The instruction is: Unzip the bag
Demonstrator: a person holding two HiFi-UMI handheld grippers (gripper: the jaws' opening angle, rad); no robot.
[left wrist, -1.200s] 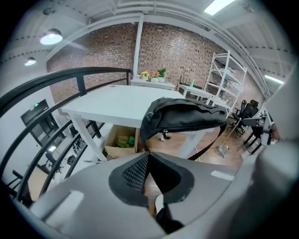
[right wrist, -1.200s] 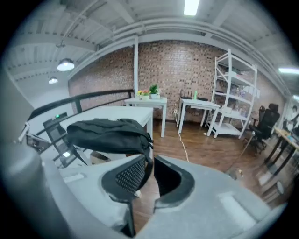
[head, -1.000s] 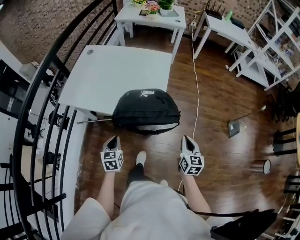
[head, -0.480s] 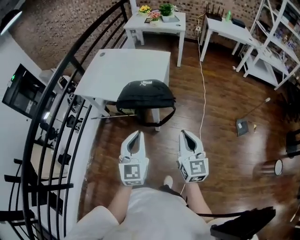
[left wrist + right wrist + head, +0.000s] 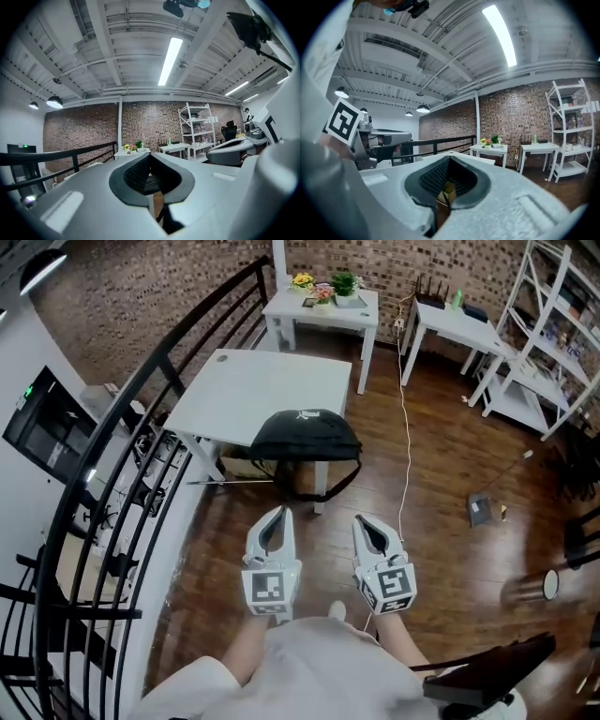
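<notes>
Both pressed together, empty: left claw (image 5: 277,515), right claw (image 5: 362,522); black bag (image 5: 307,437) on white table (image 5: 248,390) shows unreadable white logo (image 5: 307,414).

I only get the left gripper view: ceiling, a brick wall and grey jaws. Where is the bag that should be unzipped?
Observer: The head view shows the black bag at the near edge of a white table, ahead of both grippers.
Visitor: Is either gripper touching it?
Observer: No. The left gripper and right gripper are held side by side over the wooden floor, short of the bag.
Visitor: Is the other gripper holding something?
Observer: No. The right gripper view shows its jaws shut with nothing gripped between them.
</notes>
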